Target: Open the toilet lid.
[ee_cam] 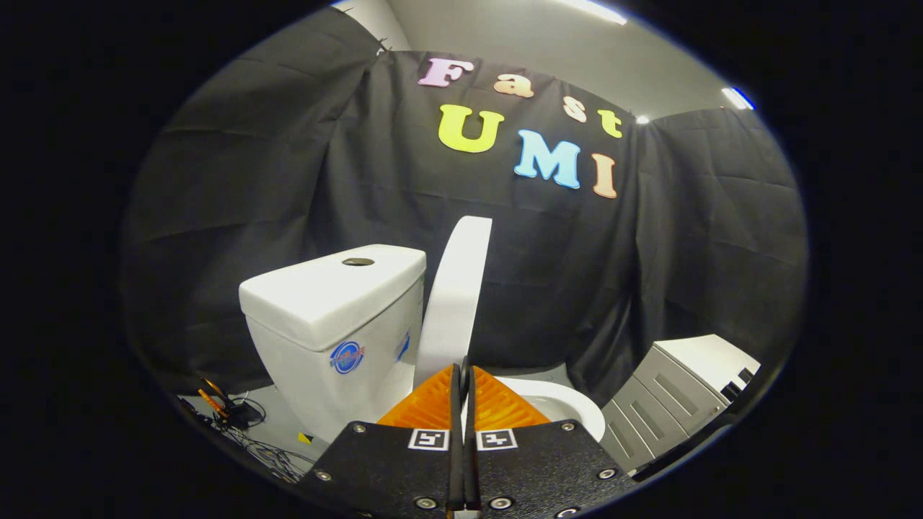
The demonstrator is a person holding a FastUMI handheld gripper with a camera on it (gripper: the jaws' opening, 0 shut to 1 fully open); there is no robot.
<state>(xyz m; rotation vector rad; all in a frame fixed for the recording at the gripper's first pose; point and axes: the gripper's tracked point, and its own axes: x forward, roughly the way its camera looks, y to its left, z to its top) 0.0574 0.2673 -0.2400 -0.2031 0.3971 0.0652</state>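
We see the toilet lid standing raised, nearly upright and seen almost edge-on, so it reads as a tall narrow white slab rising just ahead of the fingers and leaning slightly toward the tank. Its lower end drops behind the fingertips, so we cannot make out the hinge or how the lid meets the bowl. The gripper sits low in front of the lid with its two fingers pressed together; only a thin dark seam runs between them and nothing is held there. Whether the fingertips touch the lid's lower edge or sit just short of it, we cannot tell.

To the right of the fingers a curved white strip of the toilet rim shows; the fingers and the gripper's body cover the rest, and the inside of the bowl is hidden. On the left stands the tank, its cover carrying a round dark flush button on top and a round blue sticker on its front face; a second sticker on the side toward the lid is too sharply angled to make out.

Beyond the toilet hangs the black cloth wall. Low on the left a tangle of cables lies on the floor, with small orange parts we cannot identify. On the right a grey cabinet is partly cut off.
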